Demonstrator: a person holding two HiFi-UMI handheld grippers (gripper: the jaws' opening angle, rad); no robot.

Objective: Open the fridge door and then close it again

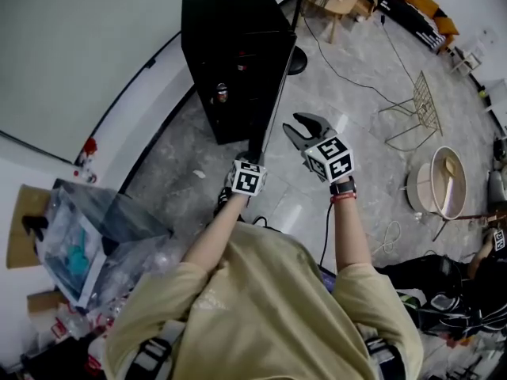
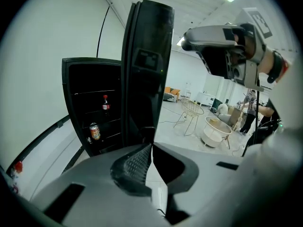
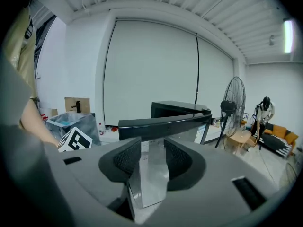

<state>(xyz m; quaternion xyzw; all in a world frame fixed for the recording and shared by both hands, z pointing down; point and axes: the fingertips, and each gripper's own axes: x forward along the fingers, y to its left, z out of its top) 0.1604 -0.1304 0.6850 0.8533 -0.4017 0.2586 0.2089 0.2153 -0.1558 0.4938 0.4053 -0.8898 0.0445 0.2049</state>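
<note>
The black fridge (image 1: 234, 50) stands against the wall with its door (image 1: 273, 93) swung open toward me, seen edge-on. A can (image 2: 95, 131) and a bottle (image 2: 105, 104) stand on its inner shelves. My left gripper (image 1: 250, 165) is at the door's near end, its jaws shut with nothing between them (image 2: 151, 148); whether they touch the door (image 2: 147, 74) I cannot tell. My right gripper (image 1: 305, 127) hovers just right of the door, open and empty. In the right gripper view the door (image 3: 165, 122) lies across, just beyond the spread jaws of the right gripper (image 3: 152, 148).
A plastic-covered bin (image 1: 103, 228) and boxes sit at the left wall. A fan base (image 1: 297, 60) stands behind the fridge, and cables run over the floor. A wire chair (image 1: 420, 105) and a round white table (image 1: 444, 184) stand to the right. Another person (image 3: 264, 112) stands far off.
</note>
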